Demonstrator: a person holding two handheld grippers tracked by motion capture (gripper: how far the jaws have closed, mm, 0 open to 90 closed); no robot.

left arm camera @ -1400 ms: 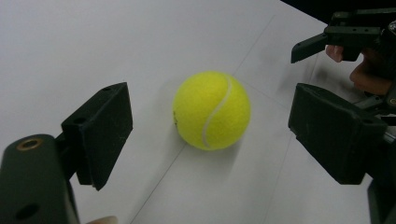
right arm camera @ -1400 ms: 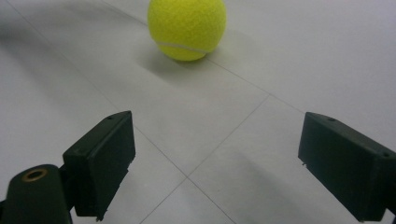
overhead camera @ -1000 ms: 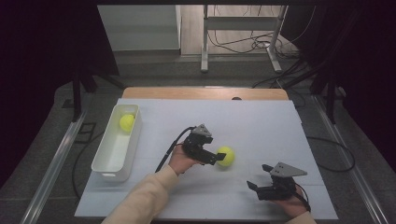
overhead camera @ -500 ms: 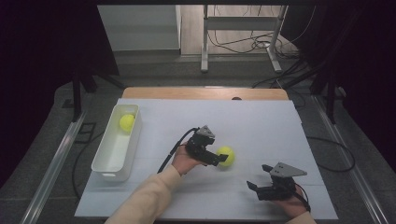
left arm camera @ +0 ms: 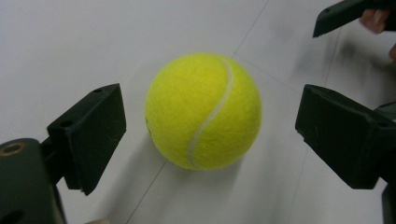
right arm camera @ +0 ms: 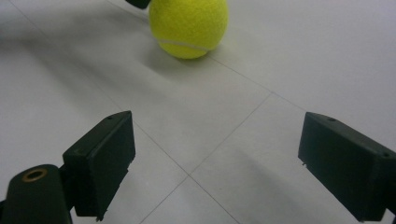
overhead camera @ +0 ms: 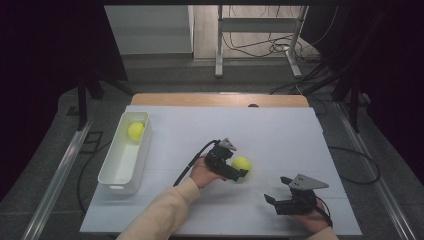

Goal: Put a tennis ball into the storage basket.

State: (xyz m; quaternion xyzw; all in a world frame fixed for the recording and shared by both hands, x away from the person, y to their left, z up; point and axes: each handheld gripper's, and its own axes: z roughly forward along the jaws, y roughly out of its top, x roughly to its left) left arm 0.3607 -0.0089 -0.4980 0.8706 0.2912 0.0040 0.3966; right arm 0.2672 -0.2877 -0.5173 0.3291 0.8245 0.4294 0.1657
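Tennis ball (left arm camera: 203, 111), fuzzy yellow with a white seam, sits mid-frame on the white table (overhead camera: 280, 135), between the left gripper (overhead camera: 239, 172)'s just-opened jaws, gaps either side. The white tray (overhead camera: 116, 172) at left holds a second yellow ball (overhead camera: 135, 131), probably another tennis ball. The right gripper (overhead camera: 276, 199), lower right, rests wide and empty.

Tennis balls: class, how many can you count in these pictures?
2. One tennis ball lies inside the white bin at the table's left; the other tennis ball sits mid-table between the open left tool's jaws.
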